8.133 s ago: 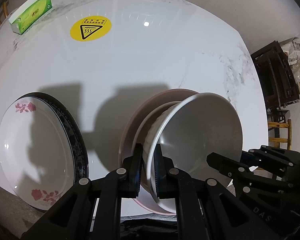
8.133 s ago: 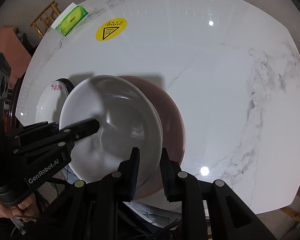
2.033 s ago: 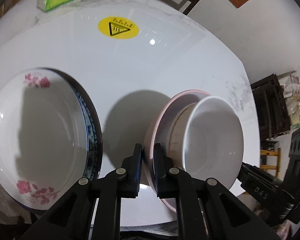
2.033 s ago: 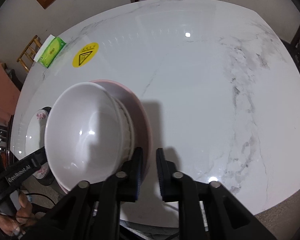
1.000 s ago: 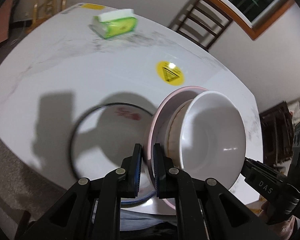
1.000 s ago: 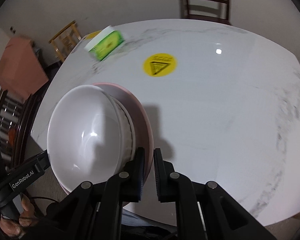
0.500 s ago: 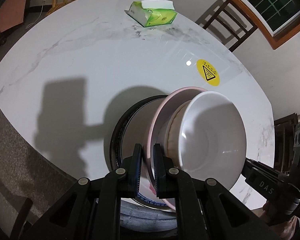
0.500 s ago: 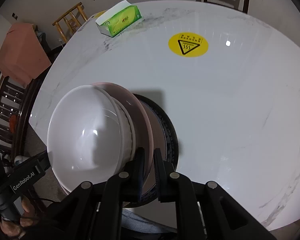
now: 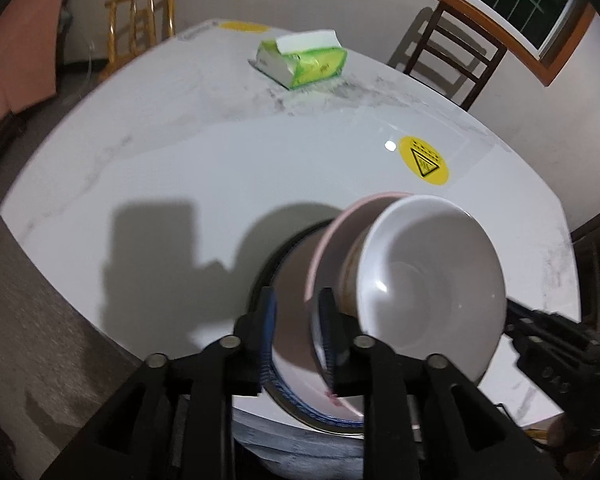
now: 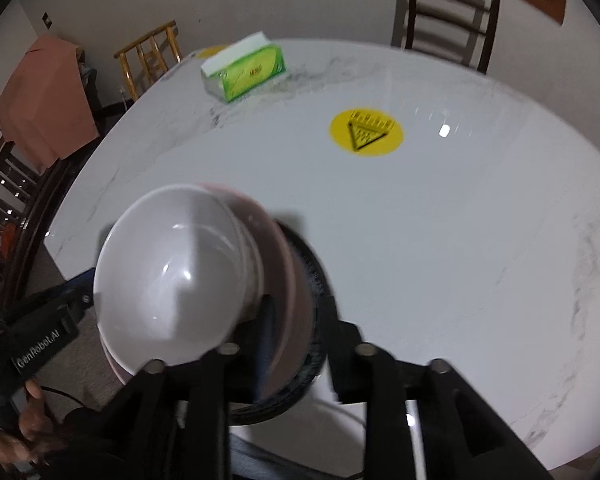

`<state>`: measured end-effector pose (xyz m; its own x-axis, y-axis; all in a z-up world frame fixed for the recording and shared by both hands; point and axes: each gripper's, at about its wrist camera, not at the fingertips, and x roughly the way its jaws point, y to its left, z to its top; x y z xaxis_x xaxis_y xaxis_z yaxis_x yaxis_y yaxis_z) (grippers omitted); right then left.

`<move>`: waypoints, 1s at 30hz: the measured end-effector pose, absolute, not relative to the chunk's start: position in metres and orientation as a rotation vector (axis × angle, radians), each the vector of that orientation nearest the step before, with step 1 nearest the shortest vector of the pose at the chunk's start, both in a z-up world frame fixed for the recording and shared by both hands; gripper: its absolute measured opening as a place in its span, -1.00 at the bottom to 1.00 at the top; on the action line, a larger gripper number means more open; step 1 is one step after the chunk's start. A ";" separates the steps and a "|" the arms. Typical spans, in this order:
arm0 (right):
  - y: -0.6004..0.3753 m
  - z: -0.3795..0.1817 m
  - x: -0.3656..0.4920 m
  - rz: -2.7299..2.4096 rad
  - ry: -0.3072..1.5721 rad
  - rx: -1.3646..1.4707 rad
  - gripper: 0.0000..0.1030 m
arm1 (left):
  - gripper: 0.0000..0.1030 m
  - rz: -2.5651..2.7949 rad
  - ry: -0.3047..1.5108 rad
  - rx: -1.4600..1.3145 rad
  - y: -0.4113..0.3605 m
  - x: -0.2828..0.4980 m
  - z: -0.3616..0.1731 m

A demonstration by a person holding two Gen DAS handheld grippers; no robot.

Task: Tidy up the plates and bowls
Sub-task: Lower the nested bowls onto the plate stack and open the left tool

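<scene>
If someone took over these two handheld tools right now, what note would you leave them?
Left tongs: just opened, rim of pink plate between them, no longer squeezed.
Right tongs: also just opened around the same rim.
White bowl sits nested on the pink plate, now on the dark-rimmed plate stack at the table edge.
Done: stacking. Left: back both tongs away.

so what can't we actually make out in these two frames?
- Left wrist view: flowered plate mostly hidden under the pink plate and white bowl.
- Right wrist view: black-rimmed plate motion-blurred; whether the pink plate rests on it is unclear.
- Tissue box print too blurred to read.
</scene>
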<state>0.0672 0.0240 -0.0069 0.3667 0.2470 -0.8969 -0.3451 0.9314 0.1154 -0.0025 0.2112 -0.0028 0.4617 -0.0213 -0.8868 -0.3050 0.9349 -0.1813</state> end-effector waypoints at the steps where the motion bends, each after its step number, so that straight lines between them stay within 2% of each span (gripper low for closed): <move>1: 0.022 -0.004 0.065 0.382 1.114 -0.106 -0.14 | -0.45 0.189 1.070 -0.331 0.213 -0.004 -0.001; 2: 0.017 0.001 0.061 0.383 1.086 -0.104 0.00 | -0.29 0.192 1.052 -0.324 0.214 -0.007 0.003; 3: 0.014 0.005 0.057 0.386 1.065 -0.099 0.03 | -0.07 0.197 1.038 -0.315 0.214 -0.009 0.005; 5: 0.008 0.011 0.050 0.398 1.032 -0.087 0.14 | 0.10 0.216 0.993 -0.291 0.214 -0.015 0.013; 8: 0.003 0.018 0.035 0.425 0.988 -0.084 0.19 | 0.23 0.227 0.964 -0.266 0.211 -0.020 0.020; 15: 0.009 0.019 -0.005 0.498 0.942 -0.138 0.26 | 0.43 0.254 0.923 -0.234 0.200 -0.042 0.030; 30: 0.017 0.000 -0.031 0.523 0.954 -0.189 0.26 | 0.44 0.243 0.906 -0.154 0.167 -0.063 0.027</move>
<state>-0.0305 0.0168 -0.0005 0.4664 0.3418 -0.8159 -0.5041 0.8606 0.0724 -0.0625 0.1670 0.0270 0.5924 0.1436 -0.7928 -0.2731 0.9615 -0.0299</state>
